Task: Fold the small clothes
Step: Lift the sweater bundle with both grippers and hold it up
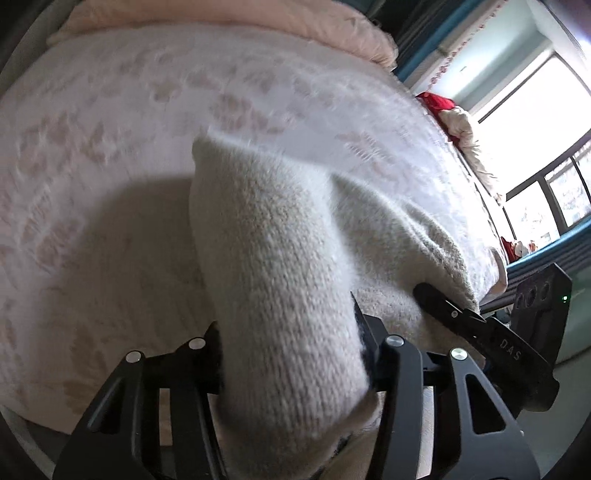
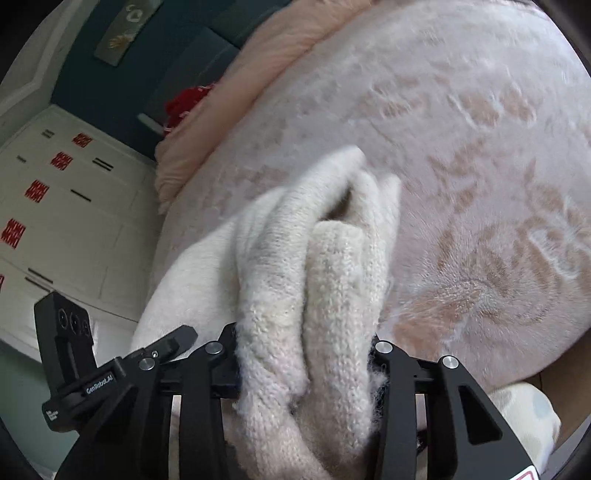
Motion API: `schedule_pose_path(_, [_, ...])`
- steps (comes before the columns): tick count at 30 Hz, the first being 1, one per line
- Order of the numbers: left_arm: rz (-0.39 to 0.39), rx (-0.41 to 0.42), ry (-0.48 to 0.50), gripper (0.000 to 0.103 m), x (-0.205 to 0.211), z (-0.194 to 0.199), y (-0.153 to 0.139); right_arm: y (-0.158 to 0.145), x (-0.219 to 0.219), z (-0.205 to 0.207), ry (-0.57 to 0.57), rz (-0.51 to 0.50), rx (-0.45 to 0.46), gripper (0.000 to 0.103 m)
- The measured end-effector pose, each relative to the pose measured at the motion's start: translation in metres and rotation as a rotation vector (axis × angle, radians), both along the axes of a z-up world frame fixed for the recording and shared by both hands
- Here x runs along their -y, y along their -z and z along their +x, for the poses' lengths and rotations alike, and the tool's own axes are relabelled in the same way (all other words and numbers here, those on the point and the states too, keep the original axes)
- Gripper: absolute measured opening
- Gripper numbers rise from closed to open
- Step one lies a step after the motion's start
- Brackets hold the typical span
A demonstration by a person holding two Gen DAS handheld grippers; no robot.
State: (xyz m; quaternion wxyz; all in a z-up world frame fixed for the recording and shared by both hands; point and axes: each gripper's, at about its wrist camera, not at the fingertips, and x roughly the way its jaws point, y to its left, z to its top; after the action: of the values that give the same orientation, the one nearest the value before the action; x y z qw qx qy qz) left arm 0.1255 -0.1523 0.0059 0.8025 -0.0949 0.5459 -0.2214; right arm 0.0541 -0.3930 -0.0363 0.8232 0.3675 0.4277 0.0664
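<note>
knit (image 1: 273,258) clamped in left gripper (image 1: 291,354), long axis run near-to-far over bed (image 1: 110,110) | bunched folds of knit pinched by right gripper (image 2: 306,354), end pointed far | rest draped at near bed edge

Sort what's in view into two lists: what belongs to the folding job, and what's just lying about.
Part of the job:
- cream knit garment, bunched between both grippers
- left gripper, shut on it
- right gripper, shut on it
- patterned bedspread, the folding surface

Lying about:
- pink quilt at the bed's far edge
- red cloth near the window
- white drawers
</note>
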Motion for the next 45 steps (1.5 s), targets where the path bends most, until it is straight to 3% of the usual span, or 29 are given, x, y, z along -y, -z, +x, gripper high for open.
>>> schedule_pose_path(13, [-0.028, 0.304, 0.050, 0.049, -0.022, -0.059, -0.138, -0.135, -0.023, -0.064, -0.004, -0.085, 0.297, 0.039])
schedule_pose_path(20, [-0.013, 0.474, 0.035, 0.049, -0.042, -0.081, -0.195, -0.199, -0.053, -0.081, -0.029, -0.160, 0.452, 0.039])
schedule_pose_path(33, [-0.079, 0.793, 0.012, 0.050, -0.114, -0.123, -0.303, -0.315, -0.117, -0.108, -0.089, -0.246, 0.756, 0.039])
schedule_pose_path(39, [-0.082, 0.872, -0.032, 0.052, -0.157, -0.124, -0.327, -0.347, -0.158, -0.096, -0.155, -0.246, 0.841, 0.040])
schedule_pose_path(45, [-0.068, 0.885, -0.087, 0.052, -0.197, -0.110, -0.326, -0.346, -0.197, -0.065, -0.216, -0.248, 0.852, 0.040])
